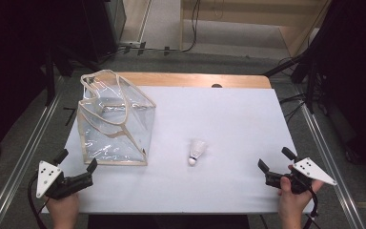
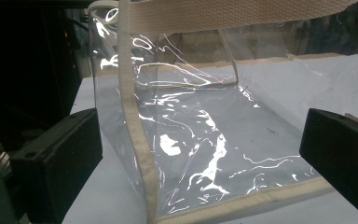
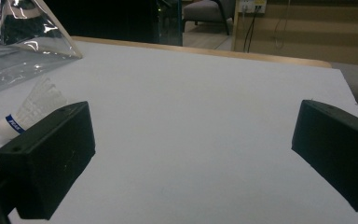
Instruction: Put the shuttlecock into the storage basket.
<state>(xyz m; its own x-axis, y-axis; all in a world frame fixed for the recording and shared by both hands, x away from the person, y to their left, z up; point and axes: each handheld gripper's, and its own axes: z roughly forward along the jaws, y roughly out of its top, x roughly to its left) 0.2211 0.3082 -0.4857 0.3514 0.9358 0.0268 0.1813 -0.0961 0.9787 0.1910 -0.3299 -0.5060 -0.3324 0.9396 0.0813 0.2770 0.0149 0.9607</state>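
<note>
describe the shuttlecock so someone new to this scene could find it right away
Start at the white table and find the clear bag standing at its left. Just right of the bag's near corner, a small white shuttlecock lies alone on its side, feathery, with a blue band around its rounded tip.

The high view is evenly lit from above: the white tabletop reads pale and flat, while the room to the left and right of it falls into near black. Shadows are soft and short; the small white feathered shuttlecock casts only a faint one. The picture is soft and slightly grainy, with fine detail smeared. In the left claw view the clear plastic tote bag with cream webbing trim throws hard white glare streaks off its creased panels, and the near black jaws are blurred. The right claw view is dim and bluish, the tabletop darkening toward its near edge, its jaws out of focus, the far background warmer.
</note>
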